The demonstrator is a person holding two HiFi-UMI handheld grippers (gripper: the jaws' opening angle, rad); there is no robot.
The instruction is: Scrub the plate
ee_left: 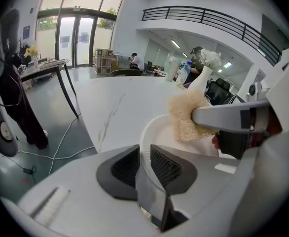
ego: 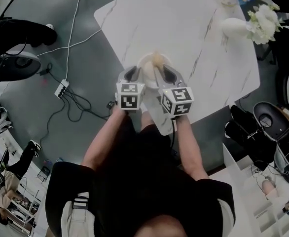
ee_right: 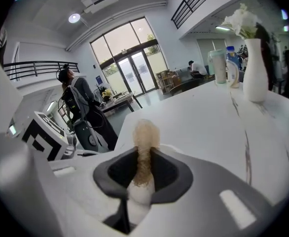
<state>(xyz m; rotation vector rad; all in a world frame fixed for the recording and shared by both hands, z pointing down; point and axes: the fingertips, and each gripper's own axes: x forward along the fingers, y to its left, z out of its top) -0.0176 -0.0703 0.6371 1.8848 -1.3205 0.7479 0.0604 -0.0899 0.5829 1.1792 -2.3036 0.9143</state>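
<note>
Where the plate [ee_left: 152,132] is: by the table's [ego: 208,43] near edge, scrubber [ee_left: 186,115] against its face
Plate look: white, round, plain
Left gripper [ee_left: 144,158]: clamped on plate rim
Right gripper [ee_right: 143,168]: pinching tan fibrous scrubber
Markings: black-and-white square codes on cubes [ego: 129,95]

Middle of surface [ego: 184,33]: bare marble, free for passing;
Far right corner: blocked by white vase [ego: 235,27] with flowers [ego: 264,22]; bottle [ee_right: 232,65] close behind;
Near edge: crowded; left tool [ego: 133,73] clamped on plate [ego: 148,65], right tool [ego: 166,73] gripping sponge [ego: 157,59] against it;
Left of surface: open floor [ego: 31,112] crossed by cables [ego: 75,102]
</note>
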